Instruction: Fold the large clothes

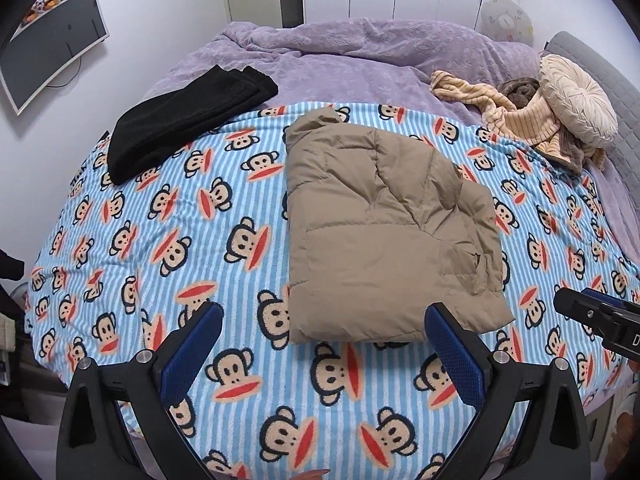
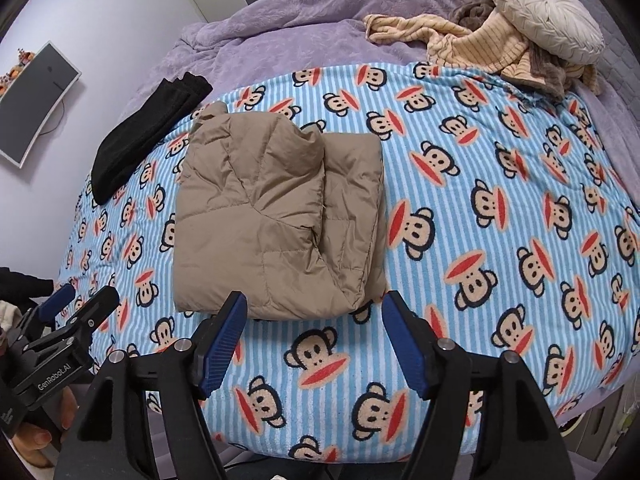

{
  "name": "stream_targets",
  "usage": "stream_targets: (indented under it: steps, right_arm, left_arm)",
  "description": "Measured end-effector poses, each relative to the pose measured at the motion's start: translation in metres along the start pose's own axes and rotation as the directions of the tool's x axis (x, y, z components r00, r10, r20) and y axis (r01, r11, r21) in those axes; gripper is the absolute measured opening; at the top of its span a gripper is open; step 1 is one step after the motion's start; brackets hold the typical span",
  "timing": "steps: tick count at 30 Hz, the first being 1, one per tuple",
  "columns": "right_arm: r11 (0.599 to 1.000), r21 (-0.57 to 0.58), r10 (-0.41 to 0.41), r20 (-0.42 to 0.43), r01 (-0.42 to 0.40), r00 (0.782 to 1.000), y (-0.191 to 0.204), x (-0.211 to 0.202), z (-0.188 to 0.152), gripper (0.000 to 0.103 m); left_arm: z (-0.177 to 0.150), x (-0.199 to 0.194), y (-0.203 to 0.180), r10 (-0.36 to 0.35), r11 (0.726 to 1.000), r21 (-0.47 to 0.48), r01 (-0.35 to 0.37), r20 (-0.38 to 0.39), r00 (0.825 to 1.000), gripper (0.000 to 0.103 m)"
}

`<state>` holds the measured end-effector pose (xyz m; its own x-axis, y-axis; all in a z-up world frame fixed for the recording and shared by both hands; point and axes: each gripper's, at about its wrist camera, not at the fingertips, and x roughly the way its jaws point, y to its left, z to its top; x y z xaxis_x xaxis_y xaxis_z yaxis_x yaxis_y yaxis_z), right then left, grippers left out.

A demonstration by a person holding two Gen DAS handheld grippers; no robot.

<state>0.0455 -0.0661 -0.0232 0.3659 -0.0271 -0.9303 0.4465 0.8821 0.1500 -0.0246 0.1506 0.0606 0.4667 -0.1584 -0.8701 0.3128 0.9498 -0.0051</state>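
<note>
A tan puffer jacket (image 1: 384,232) (image 2: 272,220) lies folded into a thick rectangle on the blue striped monkey-print blanket (image 1: 180,240) (image 2: 480,200). My left gripper (image 1: 324,320) is open just short of the jacket's near edge, nothing between its blue pads. Its right fingertip overlaps the jacket's near right corner in the left wrist view. My right gripper (image 2: 315,304) is open too, its fingers either side of the jacket's near right corner, holding nothing. Each gripper shows at the edge of the other's view: the right gripper (image 1: 600,316) and the left gripper (image 2: 88,296).
A folded black garment (image 1: 180,120) (image 2: 144,132) lies at the blanket's far left. Cream striped clothes (image 1: 520,116) (image 2: 472,44) and a round cushion (image 1: 576,96) (image 2: 544,24) are heaped at the far right. Behind them a purple duvet (image 1: 360,52) covers the bed. A screen (image 1: 52,48) hangs on the left wall.
</note>
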Motion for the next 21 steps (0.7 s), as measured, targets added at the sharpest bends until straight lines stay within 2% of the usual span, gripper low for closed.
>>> stream_targets:
  steps: [1,2,11,21]
  right_arm:
    - [1.000,-0.004,-0.008,0.007,0.008,1.000,0.002,-0.002,0.001,0.084]
    - [1.000,-0.006,-0.012,0.016,0.012,1.000,0.004,-0.004,0.002,0.086]
    - [0.996,-0.024,-0.079,0.068,0.081,0.995,0.012,-0.014,0.009,0.086]
    - [0.994,-0.038,-0.096,0.099,0.100,0.990,0.019,-0.022,0.011,0.086]
  left_arm:
    - [0.001,-0.003,0.000,0.003,1.000,-0.004,-0.003,0.004,1.000,0.102]
    - [0.002,-0.005,0.001,0.005,1.000,-0.009,-0.005,0.006,1.000,0.102]
    - [0.005,-0.012,0.012,0.014,0.998,-0.056,-0.013,0.014,1.000,0.102]
    - [0.009,-0.015,0.013,0.020,0.998,-0.061,-0.019,0.026,0.999,0.102]
